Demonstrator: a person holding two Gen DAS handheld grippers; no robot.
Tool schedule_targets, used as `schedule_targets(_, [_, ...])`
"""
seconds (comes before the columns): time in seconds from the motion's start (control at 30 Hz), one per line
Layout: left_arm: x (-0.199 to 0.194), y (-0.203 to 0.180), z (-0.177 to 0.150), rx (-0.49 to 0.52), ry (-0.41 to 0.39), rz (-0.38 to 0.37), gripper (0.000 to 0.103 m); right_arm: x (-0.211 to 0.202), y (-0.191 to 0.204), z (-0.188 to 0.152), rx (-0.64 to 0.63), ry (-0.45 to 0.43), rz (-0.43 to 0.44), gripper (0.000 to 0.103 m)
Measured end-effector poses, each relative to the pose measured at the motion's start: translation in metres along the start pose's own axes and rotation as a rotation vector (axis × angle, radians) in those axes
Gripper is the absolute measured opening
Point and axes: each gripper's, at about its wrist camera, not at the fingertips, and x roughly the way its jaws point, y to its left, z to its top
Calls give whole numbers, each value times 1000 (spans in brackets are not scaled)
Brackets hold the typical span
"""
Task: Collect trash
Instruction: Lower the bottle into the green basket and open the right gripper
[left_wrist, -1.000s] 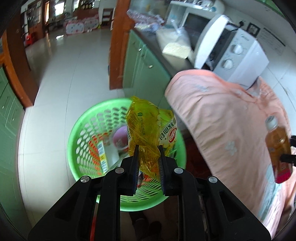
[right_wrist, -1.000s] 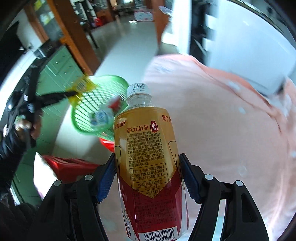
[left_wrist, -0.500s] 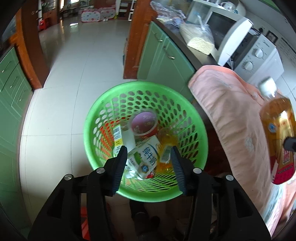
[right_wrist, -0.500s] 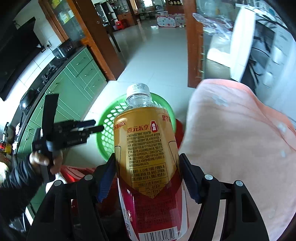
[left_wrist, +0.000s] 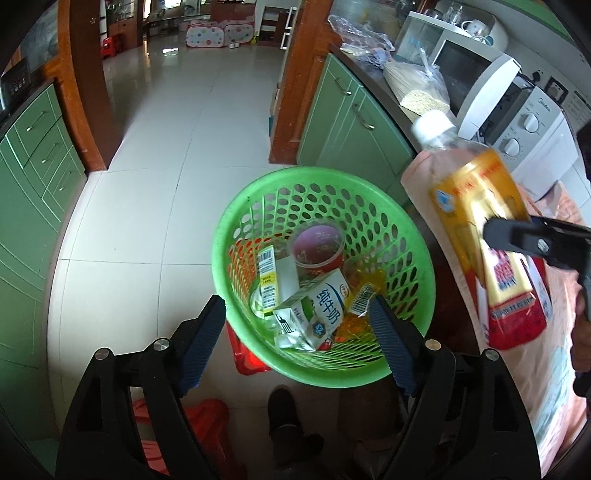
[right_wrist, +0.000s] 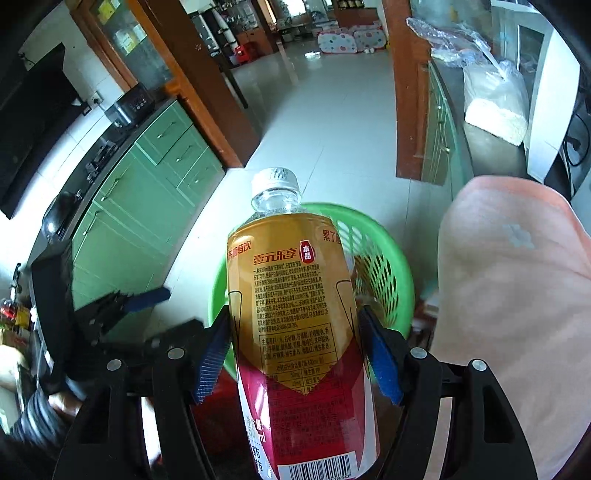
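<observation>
A green plastic basket (left_wrist: 317, 173) holds a milk carton (left_wrist: 321, 306), a pink cup (left_wrist: 317, 247), a barcoded box (left_wrist: 267, 280) and a yellow wrapper (left_wrist: 364, 288). My left gripper (left_wrist: 295, 306) hovers over the basket's near side; its jaws are opening with nothing between them. It also shows at the left of the right wrist view (right_wrist: 147, 297). My right gripper (right_wrist: 293, 317) grips an orange-and-red tea bottle (right_wrist: 291, 280) with a white cap, just before the basket (right_wrist: 391, 251). Its jaws are starting to open, though the pads still touch the bottle. The bottle (left_wrist: 476, 206) hangs at the basket's right edge.
A pink cloth (left_wrist: 554, 332) covers the surface to the right, below a white microwave (left_wrist: 480, 81) and a bag of grain (left_wrist: 417, 88). Green cabinets (left_wrist: 33, 166) line both sides of the tiled floor. A red stool (left_wrist: 207, 417) and a person's shoe (left_wrist: 284, 413) lie below the basket.
The yellow wrapper left my left gripper and fell into the basket, and the left jaws spread wide. My right gripper carried the bottle from over the pink cloth to the basket.
</observation>
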Motion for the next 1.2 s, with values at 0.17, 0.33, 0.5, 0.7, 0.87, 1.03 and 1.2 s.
schedule_targets(0.17, [-5, 4, 1, 0, -7, 16, 82, 3, 1, 8, 24, -20, 21, 71])
schedule_targets(0.33, [-9, 5, 1, -2, -11, 22, 82, -8, -5, 2, 25, -31, 23, 75])
schedule_targets(0.5, [-16, -3, 1, 12, -26, 37, 86, -23, -10, -11, 35, -44, 21, 81])
schedule_targets(0.7, [-30, -18, 2, 45, -54, 46, 90, -44, -15, -31, 30, -61, -15, 85])
schedule_targets(0.87, [-43, -32, -1, 67, -77, 52, 94, -62, -18, -49, 39, -79, -68, 89])
schedule_targets(1.03, [-55, -56, -7, 118, -97, 62, 94, -79, -23, -70, 53, -83, -135, 91])
schedule_targets(1.2, [-69, -85, -17, 167, -129, 71, 97, -99, -31, -93, 95, -95, -194, 91])
